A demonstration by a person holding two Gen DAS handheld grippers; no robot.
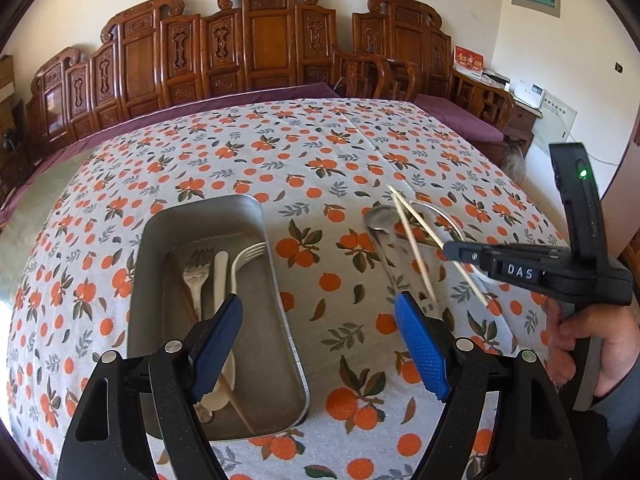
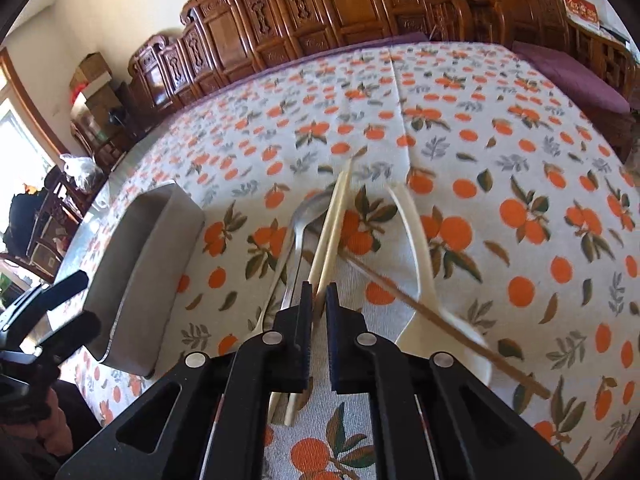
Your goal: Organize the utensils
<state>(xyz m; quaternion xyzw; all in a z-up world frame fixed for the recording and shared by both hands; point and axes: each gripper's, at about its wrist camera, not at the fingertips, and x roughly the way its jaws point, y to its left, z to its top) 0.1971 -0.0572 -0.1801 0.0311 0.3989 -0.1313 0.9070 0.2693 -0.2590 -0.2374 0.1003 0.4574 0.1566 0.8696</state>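
My right gripper (image 2: 319,290) is shut on a pair of pale chopsticks (image 2: 334,216) and holds them above the table; they also show in the left wrist view (image 1: 416,232) sticking out of the right gripper (image 1: 450,249). Under them lie a metal spoon (image 2: 306,216), a white plastic spoon (image 2: 420,256) and a thin brown chopstick (image 2: 440,316). My left gripper (image 1: 318,320) is open and empty over the right side of the metal tray (image 1: 280,280), which holds forks (image 1: 198,272), a white utensil and a brown chopstick.
The table wears an orange-print cloth (image 1: 320,148). The tray stands at the left in the right wrist view (image 2: 132,264). Carved wooden benches (image 1: 260,40) with purple cushions line the far side. A hand (image 1: 592,344) holds the right gripper.
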